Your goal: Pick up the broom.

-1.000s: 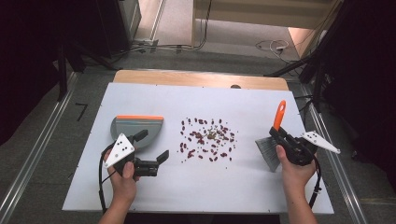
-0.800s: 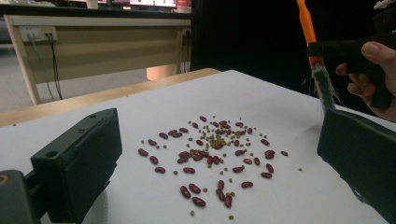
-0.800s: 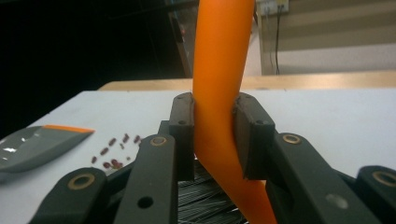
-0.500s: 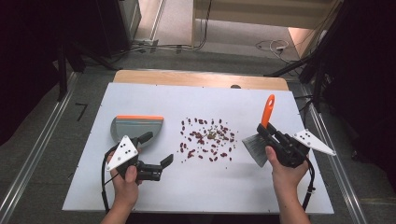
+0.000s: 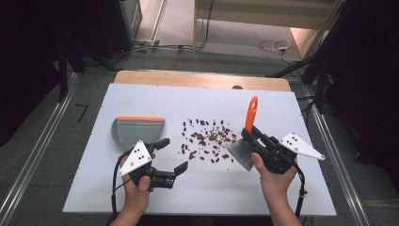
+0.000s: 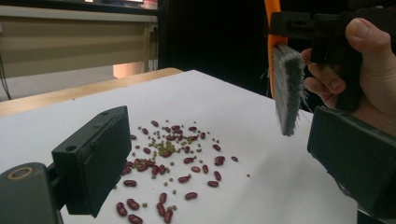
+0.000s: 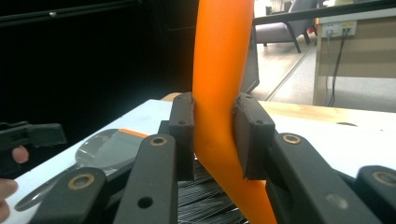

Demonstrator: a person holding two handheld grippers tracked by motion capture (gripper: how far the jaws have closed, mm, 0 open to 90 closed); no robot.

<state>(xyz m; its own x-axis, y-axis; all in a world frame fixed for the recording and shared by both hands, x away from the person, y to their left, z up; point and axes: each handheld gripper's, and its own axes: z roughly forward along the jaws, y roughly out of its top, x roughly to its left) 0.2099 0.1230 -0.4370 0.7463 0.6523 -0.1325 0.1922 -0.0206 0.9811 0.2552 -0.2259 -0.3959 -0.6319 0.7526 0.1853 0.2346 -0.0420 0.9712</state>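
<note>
The right claw [image 5: 251, 136] grips the orange handle of a hand brush [image 5: 246, 136], its grey bristles hanging just above the white table [image 5: 282, 193] beside the scattered red beans and green peas [image 5: 207, 141] at the table's middle. The left claw [image 5: 171, 155] gapes wide, empty, near the front edge. A grey dustpan [image 5: 136, 132] with an orange rim lies toward the left edge.

The brush [image 5: 246, 133] has an orange handle and grey bristles. Left of the beans [image 5: 207, 139], which are dark red mixed with small green ones, the dustpan [image 5: 137, 131] is grey with an orange edge. Under the beans the table [image 5: 141, 99] is plain white, and both grippers are black.
</note>
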